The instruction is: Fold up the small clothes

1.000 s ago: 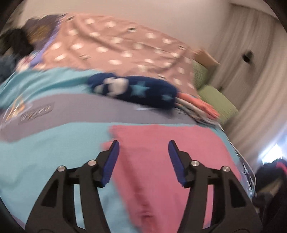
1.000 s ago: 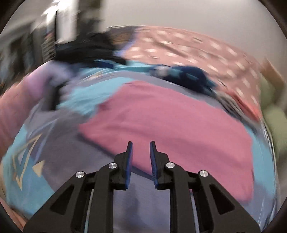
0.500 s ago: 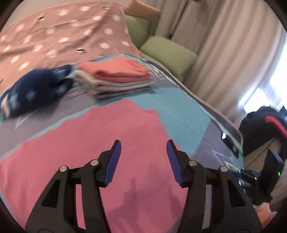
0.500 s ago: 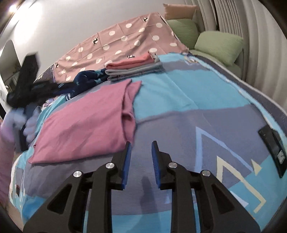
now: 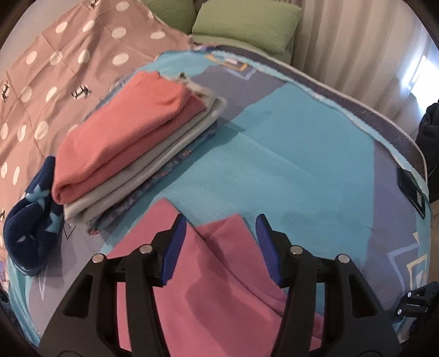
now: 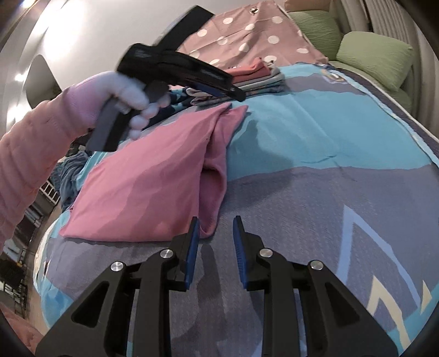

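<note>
A pink garment (image 5: 219, 288) lies flat on the patterned bedspread (image 5: 288, 170), one side folded over along its length. My left gripper (image 5: 219, 228) hovers open above the garment's far end, whose two pointed corners show between and beyond its fingers. From the right wrist the same garment (image 6: 153, 178) stretches away. My right gripper (image 6: 215, 228) stands open with a narrow gap just above the garment's near corner, pads pressing on nothing. A hand in a pink sleeve (image 6: 35, 153) holds the left gripper (image 6: 236, 93) over the far end.
A stack of folded clothes (image 5: 131, 137), coral on top, sits just beyond the garment. A navy star-patterned piece (image 5: 33, 233) lies to its left. Behind are a polka-dot blanket (image 5: 68, 68) and green pillows (image 5: 247, 24). A black device (image 5: 411, 189) rests near the bed's right edge.
The left gripper swept across the bed to the garment's far end beside the stack, its jaws a little narrower. The right gripper came down at the near corner, its gap slightly wider.
</note>
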Demonstrator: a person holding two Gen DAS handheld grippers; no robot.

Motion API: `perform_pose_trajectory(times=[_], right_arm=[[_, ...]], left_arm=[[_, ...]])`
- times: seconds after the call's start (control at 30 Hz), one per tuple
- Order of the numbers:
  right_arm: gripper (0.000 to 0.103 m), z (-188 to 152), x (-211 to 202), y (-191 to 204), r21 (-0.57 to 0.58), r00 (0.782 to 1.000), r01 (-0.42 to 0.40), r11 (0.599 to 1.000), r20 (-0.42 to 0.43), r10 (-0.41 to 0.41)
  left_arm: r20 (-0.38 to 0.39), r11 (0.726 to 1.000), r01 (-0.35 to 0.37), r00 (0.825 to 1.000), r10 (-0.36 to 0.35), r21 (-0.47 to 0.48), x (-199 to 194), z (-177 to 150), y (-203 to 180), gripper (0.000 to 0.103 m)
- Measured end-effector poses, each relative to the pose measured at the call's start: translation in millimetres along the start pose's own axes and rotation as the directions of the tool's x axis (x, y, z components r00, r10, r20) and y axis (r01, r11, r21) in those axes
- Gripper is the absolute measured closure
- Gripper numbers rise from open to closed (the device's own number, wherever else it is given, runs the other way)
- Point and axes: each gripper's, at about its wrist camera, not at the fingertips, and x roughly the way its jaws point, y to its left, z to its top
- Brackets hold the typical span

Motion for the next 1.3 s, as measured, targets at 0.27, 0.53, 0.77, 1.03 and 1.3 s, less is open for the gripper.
perform_pose_trajectory(times=[0.27, 0.53, 0.77, 1.03, 1.3], right_arm=[[0.074, -1, 3, -5, 0.032, 0.999, -0.038, 0.999, -0.016, 0.038], [0.073, 1, 5, -5, 0.03, 0.999, -0.031, 0.999, -0.028, 0.032], [0.073, 15, 21, -2, 0.027, 0.998, -0.014, 1.0, -0.053, 0.015], [0.099, 12, 30, 4, 0.022, 0.994, -0.037, 0.999, -0.106, 0.039], [0.103, -18, 4, 11, -0.003, 0.991, 0.066, 0.998, -0.112, -0.066]], left_arm=[[-0.052, 0.998, 0.07, 0.996, -0.069, 0.002, 13, -2, 0, 0.041], [-0.076, 0.996, 0.085, 0.994, -0.084, 0.009, 23, -7, -1, 0.094], [-0.036, 0.996, 0.023, 0.999, -0.026, -0.091, 20, 4, 12, 0.097], [-0.017, 0.989, 0.032, 0.999, -0.035, -0.144, 36, 12, 5, 0.1], [0.091, 0.992, 0.018, 0.996, -0.007, -0.124, 39, 2, -6, 0.102]])
